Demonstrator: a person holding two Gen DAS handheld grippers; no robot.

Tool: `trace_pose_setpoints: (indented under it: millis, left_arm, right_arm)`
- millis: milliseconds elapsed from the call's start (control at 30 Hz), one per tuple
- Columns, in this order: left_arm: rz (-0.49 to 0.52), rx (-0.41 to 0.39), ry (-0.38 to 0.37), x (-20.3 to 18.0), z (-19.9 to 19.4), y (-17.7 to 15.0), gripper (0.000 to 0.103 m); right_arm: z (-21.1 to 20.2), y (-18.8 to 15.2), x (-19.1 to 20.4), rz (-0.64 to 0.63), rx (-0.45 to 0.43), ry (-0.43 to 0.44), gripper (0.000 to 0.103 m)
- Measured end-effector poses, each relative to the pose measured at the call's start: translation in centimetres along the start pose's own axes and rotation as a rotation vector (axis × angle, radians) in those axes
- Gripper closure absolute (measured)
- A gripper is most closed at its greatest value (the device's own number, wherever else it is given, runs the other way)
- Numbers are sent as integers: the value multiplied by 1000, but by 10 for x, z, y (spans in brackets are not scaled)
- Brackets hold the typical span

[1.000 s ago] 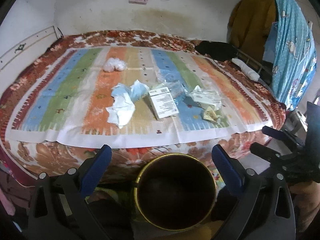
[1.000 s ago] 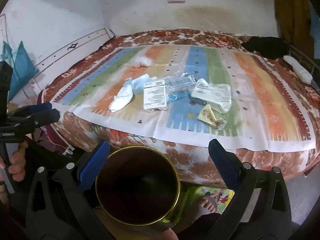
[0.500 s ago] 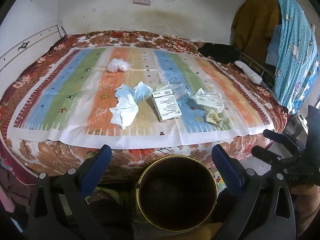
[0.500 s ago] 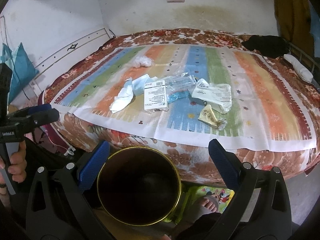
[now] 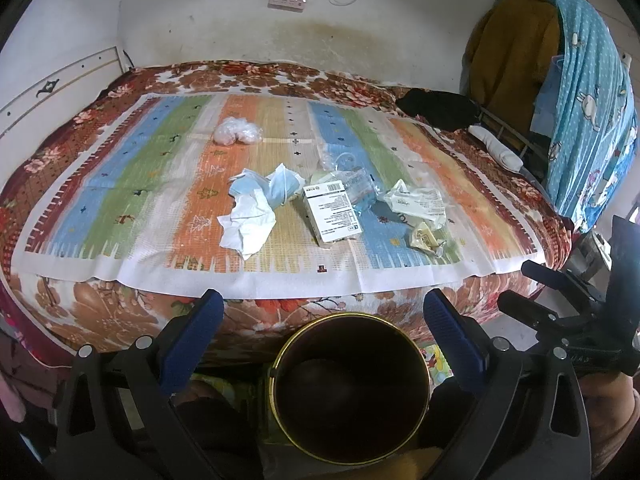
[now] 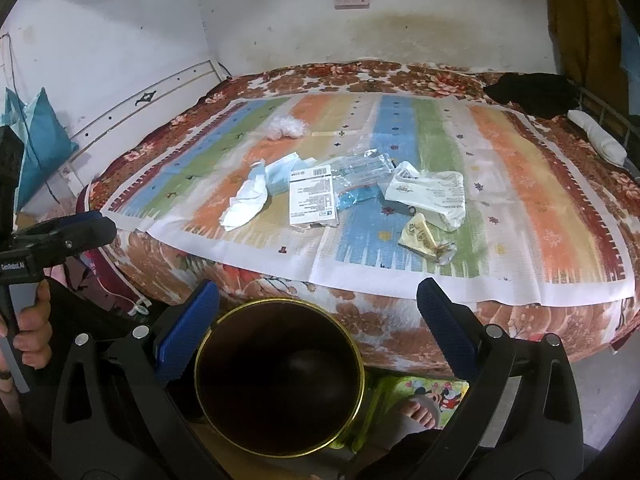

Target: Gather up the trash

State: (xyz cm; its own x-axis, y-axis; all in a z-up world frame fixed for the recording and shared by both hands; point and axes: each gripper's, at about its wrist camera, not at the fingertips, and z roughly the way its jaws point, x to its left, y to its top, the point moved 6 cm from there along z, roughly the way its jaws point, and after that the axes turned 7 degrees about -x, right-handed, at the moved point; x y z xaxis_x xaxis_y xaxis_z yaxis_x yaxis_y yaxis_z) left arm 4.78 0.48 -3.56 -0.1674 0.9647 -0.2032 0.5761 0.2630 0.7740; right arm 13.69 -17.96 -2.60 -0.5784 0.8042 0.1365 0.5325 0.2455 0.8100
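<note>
Ahead of both grippers, across the bed's near edge, the trash lies in a loose row on the striped mat [image 5: 132,184]. From left to right: a white plastic wad [image 5: 237,133] set farther back, a crumpled tissue [image 5: 248,222] under blue face masks [image 5: 276,186], a white printed box [image 5: 332,212] with its long axis running away from the cameras, clear plastic wrapping [image 5: 356,184], a white bag [image 5: 418,202], and a yellow wedge wrapper [image 5: 423,237] nearest the edge.

The left gripper [image 5: 320,328] stands wide open and empty, with the tissue and box almost straight ahead. The right gripper [image 6: 318,312], likewise spread wide and holding nothing, faces the box, with the wedge wrapper [image 6: 419,236] ahead and slightly right. My reading is that the left is better lined up for the tissue and the right for the wrapper. A dark gold-rimmed bin [image 5: 350,318] sits below and between both jaws, just short of the bed.

Compared with 1 second ago, the left view has tilted up a little, showing more wall above the bed; the right view is nearly unchanged, and no item has moved.
</note>
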Motion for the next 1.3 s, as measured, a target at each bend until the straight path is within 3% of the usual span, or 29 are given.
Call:
trace_pose_setpoints:
  millis: [400, 600, 1000, 1300]
  left_arm:
    - [7, 18, 13, -3, 5, 0, 6]
    - [43, 37, 45, -12, 25, 17, 6]
    - [-26, 184, 65, -7, 98, 42, 6]
    - [14, 230, 87, -21, 141, 52, 6]
  right_arm:
    - [7, 5, -12, 44, 17, -5, 9]
    - [19, 14, -25, 75, 42, -12, 9]
    - [60, 59, -67, 75, 79, -82, 9]
    - [107, 75, -110, 121, 165, -128, 9]
